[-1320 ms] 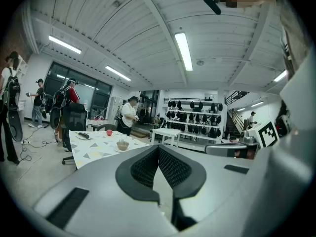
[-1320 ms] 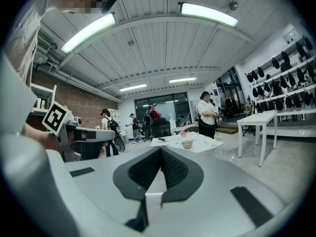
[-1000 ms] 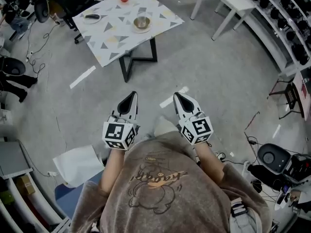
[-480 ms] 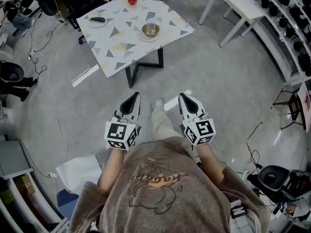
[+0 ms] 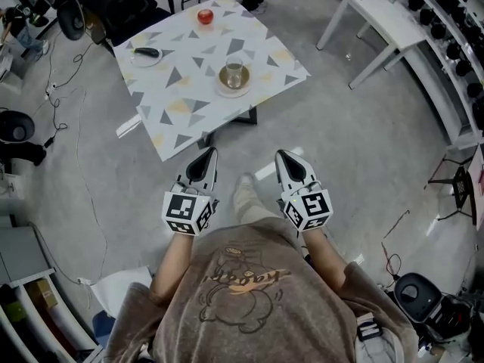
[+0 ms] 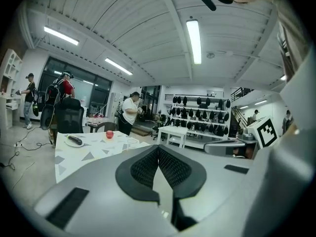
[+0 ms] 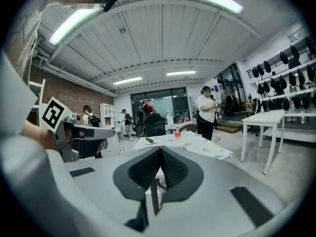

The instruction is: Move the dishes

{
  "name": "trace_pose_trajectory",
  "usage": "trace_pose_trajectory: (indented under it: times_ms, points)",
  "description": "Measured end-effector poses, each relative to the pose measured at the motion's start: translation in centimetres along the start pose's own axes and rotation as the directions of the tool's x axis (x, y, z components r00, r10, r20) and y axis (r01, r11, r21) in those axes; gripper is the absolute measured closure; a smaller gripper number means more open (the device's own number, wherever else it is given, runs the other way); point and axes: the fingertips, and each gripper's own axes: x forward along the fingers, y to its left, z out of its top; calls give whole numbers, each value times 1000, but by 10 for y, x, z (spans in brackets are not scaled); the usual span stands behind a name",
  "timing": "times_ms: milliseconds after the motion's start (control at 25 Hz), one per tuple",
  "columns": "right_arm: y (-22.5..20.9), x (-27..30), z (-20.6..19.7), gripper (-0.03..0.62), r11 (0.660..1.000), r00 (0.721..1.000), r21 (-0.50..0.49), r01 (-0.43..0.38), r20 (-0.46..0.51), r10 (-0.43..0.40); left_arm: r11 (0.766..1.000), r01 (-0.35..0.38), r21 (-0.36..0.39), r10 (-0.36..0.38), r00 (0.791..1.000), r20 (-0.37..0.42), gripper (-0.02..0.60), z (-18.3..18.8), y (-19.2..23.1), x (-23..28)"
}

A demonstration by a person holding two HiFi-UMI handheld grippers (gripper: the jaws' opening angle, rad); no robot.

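Desk [image 5: 189, 89] stands just ahead. Left gripper [image 5: 206, 157] and right gripper [image 5: 286, 159]: jaws pressed together, holding nothing. Hazard: reaching unopened could topple the glass [image 5: 234, 72].

text: none readable | shirt [image 5: 246, 278]: curved chest lettering, too blurred | left hand-held gripper [image 5: 209, 152], right hand-held gripper [image 5: 279, 154]: cubes bear square code markers only

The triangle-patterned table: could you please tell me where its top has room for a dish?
On the white triangle-patterned table, the near corner is bare, bordered by the white plate bearing a dark object and the tan saucer holding a clear glass. The strip right of that saucer is free. Tighter: the far edge by the red apple.
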Motion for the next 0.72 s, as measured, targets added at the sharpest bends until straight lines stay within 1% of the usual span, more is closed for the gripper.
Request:
trace_pose_trajectory:
  times_ms: [160,240,400,560,720]
  points:
    - [-34,40,15,591,1000,1000,9,-16,0,16,1000,-23,-8,23,1000,1,564,16,21,47]
    - [-49,58,22,591,1000,1000,8,-29,-2,29,1000,-22,-13,22,1000,10,564,26,27,68]
    - [-71,89,36,591,998,998,9,-59,9,59,997,-10,-70,14,998,61,565,44,39,99]
    - [-85,108,39,591,996,996,17,-85,0,85,999,-30,-35,32,997,63,565,49,46,119]
    - [-92,120,39,591,995,995,34,-97,-8,98,998,-40,-47,43,997,59,565,52,50,127]
